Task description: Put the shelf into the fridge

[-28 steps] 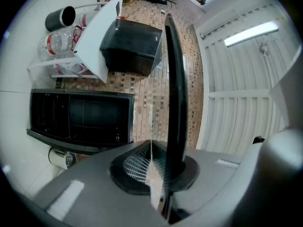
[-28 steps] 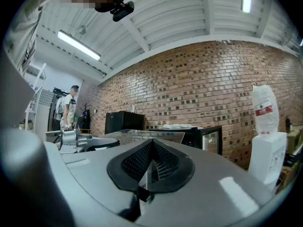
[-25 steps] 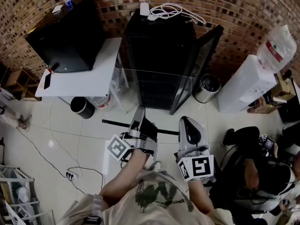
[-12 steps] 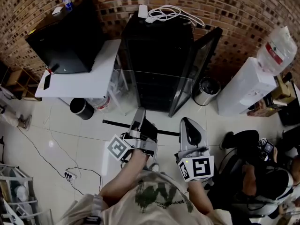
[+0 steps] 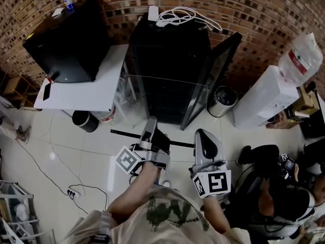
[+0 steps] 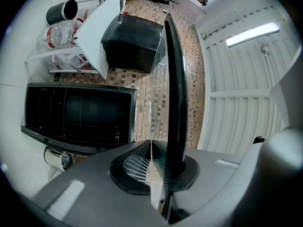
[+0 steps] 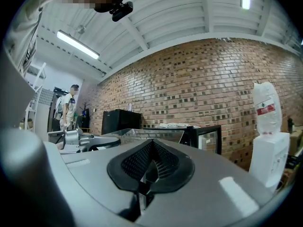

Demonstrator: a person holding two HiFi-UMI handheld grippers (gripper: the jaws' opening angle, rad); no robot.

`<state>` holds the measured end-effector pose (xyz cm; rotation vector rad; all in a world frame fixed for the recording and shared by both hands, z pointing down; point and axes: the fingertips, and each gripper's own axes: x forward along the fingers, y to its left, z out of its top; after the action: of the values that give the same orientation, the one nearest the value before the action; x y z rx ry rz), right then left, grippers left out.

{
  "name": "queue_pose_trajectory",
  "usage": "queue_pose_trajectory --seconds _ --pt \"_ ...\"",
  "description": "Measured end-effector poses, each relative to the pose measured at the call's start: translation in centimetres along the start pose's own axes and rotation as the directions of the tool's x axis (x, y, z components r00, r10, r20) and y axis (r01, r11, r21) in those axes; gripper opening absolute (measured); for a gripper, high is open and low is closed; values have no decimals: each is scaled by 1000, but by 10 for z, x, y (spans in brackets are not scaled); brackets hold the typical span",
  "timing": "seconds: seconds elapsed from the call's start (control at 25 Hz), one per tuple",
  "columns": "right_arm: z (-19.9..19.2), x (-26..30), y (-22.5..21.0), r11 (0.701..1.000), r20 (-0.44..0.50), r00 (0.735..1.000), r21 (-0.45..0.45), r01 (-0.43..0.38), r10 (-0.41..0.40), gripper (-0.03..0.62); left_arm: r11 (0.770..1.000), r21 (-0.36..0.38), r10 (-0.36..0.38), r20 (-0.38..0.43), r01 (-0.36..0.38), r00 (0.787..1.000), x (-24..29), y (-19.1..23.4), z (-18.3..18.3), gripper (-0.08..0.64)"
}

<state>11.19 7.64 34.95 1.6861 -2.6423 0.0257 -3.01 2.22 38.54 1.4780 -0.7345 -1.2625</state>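
My left gripper and my right gripper were each clenched on the near edge of the shelf, a clear glass pane, the left one toward its left side and the right one toward its right. In the left gripper view the jaws were pinched on the pane, which ran away from them edge-on as a thin dark line. In the right gripper view the jaws were pressed on it too, and the glass stretched flat ahead of them.

The shelf lay out in front of both grippers, held in the air above the pale floor. Its far edge reached toward the open front of the black fridge; I could not tell whether it had passed inside. The fridge door stood swung open on the right.

Beyond, a white table with a black box stood left of the fridge, and a water dispenser to its right, all against the brick wall.
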Motion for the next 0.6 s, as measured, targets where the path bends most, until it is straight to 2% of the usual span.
queue_pose_trajectory --seconds 0.28,0.48,0.6 --pt "-4 30 -13 1000 -13 1000 1 -1 1 0 1000 6 -4 -20 4 1000 28 15 7 15" --pt "-7 52 -20 1000 -30 1000 -4 9 -9 0 1000 -27 15 -18 -16 1000 45 30 17 15" --pt "-11 67 -24 1000 -43 999 -2 14 -14 0 1000 -20 23 -24 -23 999 55 40 25 15"
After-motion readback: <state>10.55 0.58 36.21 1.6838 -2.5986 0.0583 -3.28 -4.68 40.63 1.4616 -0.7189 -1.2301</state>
